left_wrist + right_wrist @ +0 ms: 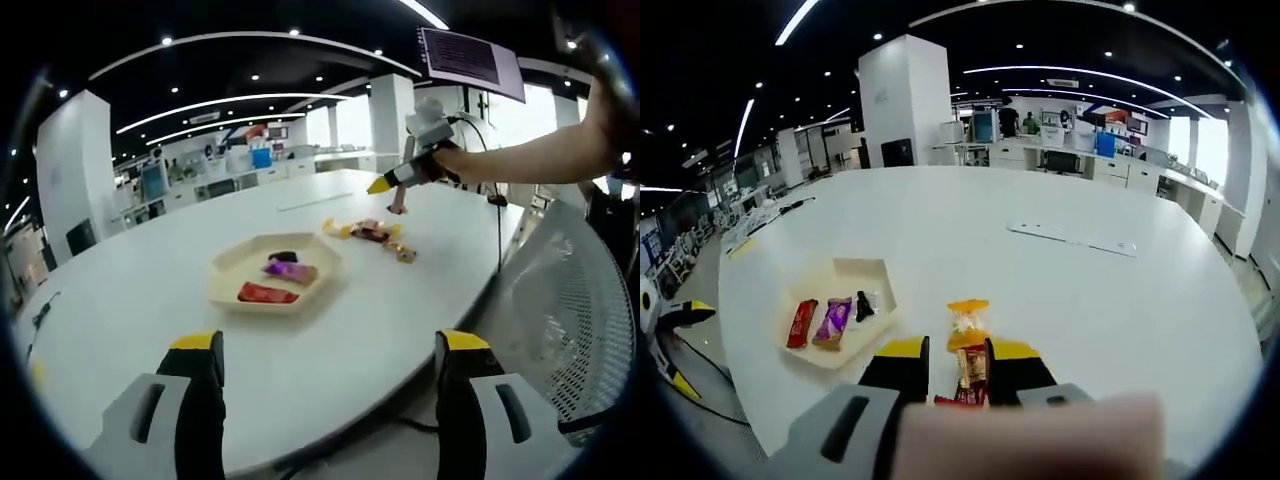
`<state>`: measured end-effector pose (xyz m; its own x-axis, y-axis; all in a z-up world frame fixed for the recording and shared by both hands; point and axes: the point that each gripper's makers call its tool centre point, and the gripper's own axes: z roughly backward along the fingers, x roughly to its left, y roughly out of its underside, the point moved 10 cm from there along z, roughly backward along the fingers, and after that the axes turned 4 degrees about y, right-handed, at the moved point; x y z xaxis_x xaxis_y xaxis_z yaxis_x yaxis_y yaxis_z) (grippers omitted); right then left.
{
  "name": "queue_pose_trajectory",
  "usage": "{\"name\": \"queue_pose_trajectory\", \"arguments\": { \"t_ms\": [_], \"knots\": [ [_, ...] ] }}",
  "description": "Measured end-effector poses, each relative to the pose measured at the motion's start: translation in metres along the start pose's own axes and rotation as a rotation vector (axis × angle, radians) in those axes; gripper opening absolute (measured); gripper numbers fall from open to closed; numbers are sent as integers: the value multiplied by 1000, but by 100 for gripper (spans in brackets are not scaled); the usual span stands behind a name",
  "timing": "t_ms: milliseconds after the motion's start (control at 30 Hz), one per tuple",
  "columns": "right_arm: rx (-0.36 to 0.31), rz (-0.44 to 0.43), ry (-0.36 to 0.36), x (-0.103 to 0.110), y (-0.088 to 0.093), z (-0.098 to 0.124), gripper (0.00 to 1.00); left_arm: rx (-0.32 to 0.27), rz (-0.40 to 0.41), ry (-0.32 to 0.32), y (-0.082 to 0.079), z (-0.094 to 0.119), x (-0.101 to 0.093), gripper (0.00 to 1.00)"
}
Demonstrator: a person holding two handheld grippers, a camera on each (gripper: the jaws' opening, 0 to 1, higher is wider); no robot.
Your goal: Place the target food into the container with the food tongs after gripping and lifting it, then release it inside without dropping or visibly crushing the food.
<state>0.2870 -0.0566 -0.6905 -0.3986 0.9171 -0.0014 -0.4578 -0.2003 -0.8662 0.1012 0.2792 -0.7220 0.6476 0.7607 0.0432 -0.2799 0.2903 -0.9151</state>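
left gripper (330,375): fingers spread, hovering off the surface (330,330) edge | right gripper (957,372): fingers pinching tongs (971,372) above snack (967,318) | tray (880,275): holding three snacks

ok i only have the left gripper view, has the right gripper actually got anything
observer: Yes. The right gripper is shut on a snack in an orange wrapper, which stands up between its jaws.
operator: does it look squashed
observer: Not visibly. The wrapper's top end fans out intact above the jaw tips.
operator: where's the tray from there
observer: In the right gripper view the tray lies left of the jaws. It holds three bars, and its far part is bare.
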Motion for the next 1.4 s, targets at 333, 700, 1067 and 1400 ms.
{"name": "queue_pose_trajectory", "arguments": {
  "t_ms": [333, 700, 1067, 1400],
  "knots": [
    [-26, 7, 4, 1, -20, 11, 21, -13, -2, 0, -1, 0, 0, 85],
    [-34, 21, -22, 21, -33, -1, 21, -22, -5, -4, -1, 1, 0, 87],
    [-55, 17, -92, 52, -50, -22, 21, -18, -6, -10, -1, 1, 0, 88],
    [-60, 28, -137, 72, -60, -35, 21, -15, -5, -10, -1, 1, 1, 88]
  ]
}}
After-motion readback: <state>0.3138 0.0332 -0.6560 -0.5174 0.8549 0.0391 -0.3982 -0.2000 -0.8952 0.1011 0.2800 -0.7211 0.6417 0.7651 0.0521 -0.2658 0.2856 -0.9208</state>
